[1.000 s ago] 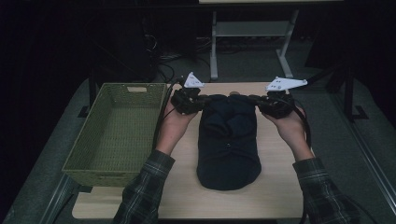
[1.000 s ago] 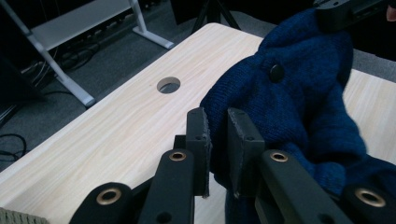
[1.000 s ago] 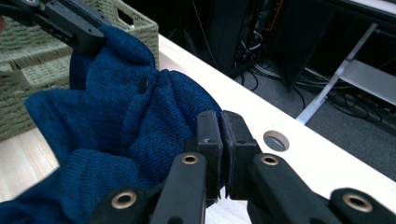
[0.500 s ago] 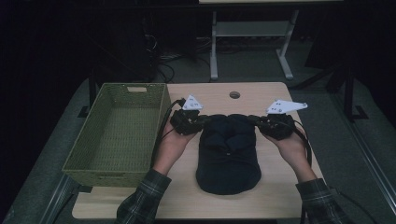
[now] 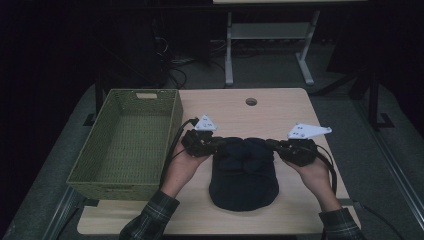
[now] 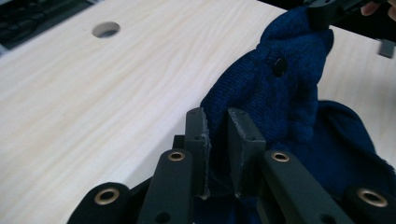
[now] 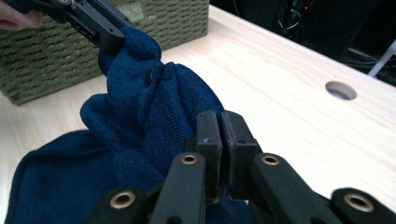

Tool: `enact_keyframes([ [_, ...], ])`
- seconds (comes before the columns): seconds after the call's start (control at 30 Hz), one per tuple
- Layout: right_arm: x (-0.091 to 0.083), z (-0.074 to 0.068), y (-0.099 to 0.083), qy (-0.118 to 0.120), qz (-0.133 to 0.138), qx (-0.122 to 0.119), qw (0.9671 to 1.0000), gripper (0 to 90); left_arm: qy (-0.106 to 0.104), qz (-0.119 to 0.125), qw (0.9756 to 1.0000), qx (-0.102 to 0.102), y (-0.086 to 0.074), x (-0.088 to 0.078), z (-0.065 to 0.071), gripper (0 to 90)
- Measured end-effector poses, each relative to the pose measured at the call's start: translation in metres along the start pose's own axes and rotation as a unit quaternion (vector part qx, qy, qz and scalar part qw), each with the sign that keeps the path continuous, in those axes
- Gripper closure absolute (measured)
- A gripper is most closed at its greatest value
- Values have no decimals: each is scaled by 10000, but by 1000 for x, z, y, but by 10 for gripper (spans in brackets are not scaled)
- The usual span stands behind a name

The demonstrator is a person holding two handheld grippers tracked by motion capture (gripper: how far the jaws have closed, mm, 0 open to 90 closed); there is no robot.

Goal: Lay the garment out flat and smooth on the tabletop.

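now: far edge of the sweater pulled back toward the person, fold half done

both grippers have come back and down over the last second, dragging the far edge of the navy sweater (image 5: 243, 172) with them. earlier it lay longer on the worktop (image 5: 280, 107), reaching nearly to the cable hole (image 5: 251, 102); now it sits bunched and shorter, mid-worktop, just right of the green basket (image 5: 125, 142).

left gripper (image 5: 216, 144): jaws clamped on a pinch of knit at the sweater's left far corner, a thin fold of fabric between the pads (image 6: 201, 140). right gripper (image 5: 276, 145): jaws pressed nearly together on the right far corner, cloth squeezed flat between them. grip is unchanged on both sides.

the held edge rises as a ridge between the two grippers, a dark button (image 6: 280, 65) showing on it; the rest lies flat below.

read: this looks like a far-to-near fold in progress. edge is roughly a third of the way over the body, not yet laid down. basket is empty, so stowing probably comes after. risk: the thin pinch on the left slipping if the pull gets uneven.
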State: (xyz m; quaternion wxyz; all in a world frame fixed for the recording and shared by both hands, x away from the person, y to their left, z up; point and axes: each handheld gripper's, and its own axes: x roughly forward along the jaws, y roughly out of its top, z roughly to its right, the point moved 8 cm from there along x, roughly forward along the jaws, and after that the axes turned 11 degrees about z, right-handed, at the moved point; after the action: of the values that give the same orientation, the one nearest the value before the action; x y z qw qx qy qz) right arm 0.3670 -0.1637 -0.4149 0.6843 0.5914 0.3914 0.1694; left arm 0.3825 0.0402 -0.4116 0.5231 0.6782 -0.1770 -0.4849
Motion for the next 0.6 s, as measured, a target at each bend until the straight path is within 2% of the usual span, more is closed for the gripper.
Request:
enact_keyframes([
  [0.1,-2,-4,-5,41,2,-19,10000,858,-90,-35,9999,-71,-7,-1,3,789],
  [0.3,-4,-16,-19,186,-70,90,9998,858,-247,-167,9996,-15,-23,-3,11,790],
  [0.5,-11,-28,-32,321,-187,98,9993,854,-470,-122,9984,-278,-32,-6,19,790],
  [0.6,-15,-34,-39,390,-247,152,9988,853,-576,-198,9977,-307,-38,-8,25,788],
])
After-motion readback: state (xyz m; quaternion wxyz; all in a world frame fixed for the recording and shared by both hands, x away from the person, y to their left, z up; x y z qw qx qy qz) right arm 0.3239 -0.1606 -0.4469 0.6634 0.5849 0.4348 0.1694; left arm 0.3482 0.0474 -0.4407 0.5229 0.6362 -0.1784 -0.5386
